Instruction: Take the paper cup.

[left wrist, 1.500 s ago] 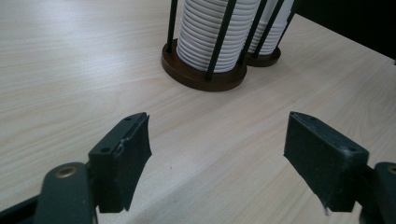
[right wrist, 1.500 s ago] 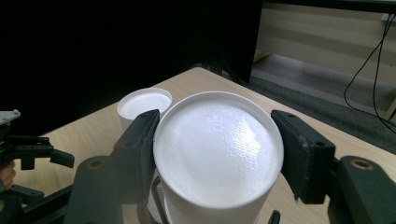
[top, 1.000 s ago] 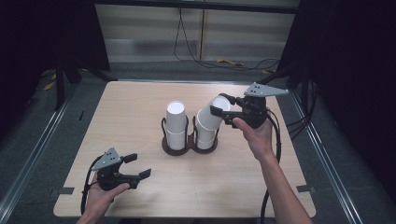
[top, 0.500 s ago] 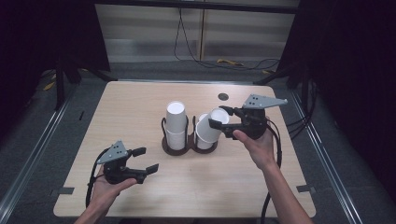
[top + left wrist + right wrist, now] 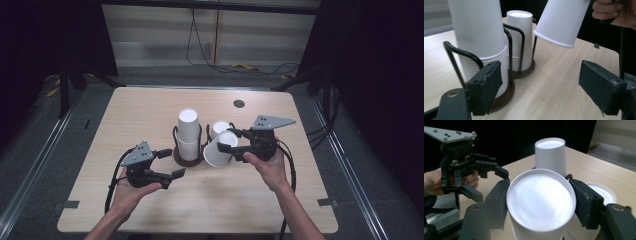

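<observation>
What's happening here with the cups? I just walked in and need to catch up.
A person works at a wooden table with two tools. The right hand-held gripper is clamped on a single upside-down white paper cup, held tilted in the air beside a black wire cup holder that carries two stacks of upside-down cups. The left hand-held gripper hangs open and empty just in front of the holder.

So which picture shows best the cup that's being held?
The right gripper view: the held cup sits close between its pads, base showing. The high view shows it small and tilted; the left gripper view catches its side and rim.
</observation>
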Motion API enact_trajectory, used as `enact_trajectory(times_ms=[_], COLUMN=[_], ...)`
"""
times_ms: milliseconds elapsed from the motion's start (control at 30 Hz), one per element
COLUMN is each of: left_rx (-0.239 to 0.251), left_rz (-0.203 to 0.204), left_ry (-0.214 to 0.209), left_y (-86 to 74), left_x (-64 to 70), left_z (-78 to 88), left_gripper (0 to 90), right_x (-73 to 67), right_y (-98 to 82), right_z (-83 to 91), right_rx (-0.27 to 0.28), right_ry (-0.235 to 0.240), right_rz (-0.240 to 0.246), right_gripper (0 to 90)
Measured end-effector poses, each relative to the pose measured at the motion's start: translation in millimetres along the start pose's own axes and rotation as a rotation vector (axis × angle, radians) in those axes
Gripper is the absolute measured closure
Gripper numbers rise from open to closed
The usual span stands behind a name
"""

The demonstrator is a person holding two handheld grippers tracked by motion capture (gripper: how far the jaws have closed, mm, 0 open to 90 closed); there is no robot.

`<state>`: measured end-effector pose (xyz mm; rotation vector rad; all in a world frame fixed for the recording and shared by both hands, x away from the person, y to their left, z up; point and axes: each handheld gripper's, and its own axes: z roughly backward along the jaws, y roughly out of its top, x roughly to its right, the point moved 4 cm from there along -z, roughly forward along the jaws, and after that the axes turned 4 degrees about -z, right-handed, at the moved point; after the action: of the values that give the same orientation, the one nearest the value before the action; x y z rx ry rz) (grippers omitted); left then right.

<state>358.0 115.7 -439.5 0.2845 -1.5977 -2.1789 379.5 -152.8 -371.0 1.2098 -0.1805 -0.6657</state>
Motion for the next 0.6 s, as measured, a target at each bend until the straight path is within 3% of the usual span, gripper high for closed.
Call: enact_trajectory(times_ms=[367, 400, 600], left_rx=[0.024, 0.004, 0.008], left_rz=[0.001, 0.002, -0.011], left_ry=[-0.061, -0.072, -0.097], left_y=[-1.0, -3.5, -5.9], left_x=[8.8, 11.2, 13.8], left_z=[-8.1, -10.3, -14.0], left_gripper=[15.6, 15.7, 15.7], right_x=[-5.4, -7.0, -11.4], right_y=[-16.6, -19.5, -27.4], right_z=[-16.4, -19.6, -27.1], right_rx=[-0.018, -0.021, -0.009], right_ry=[0.065, 0.088, 0.145], right_rz=[-0.022, -0.023, -0.051], right_gripper=[36.0, 36.0, 36.0])
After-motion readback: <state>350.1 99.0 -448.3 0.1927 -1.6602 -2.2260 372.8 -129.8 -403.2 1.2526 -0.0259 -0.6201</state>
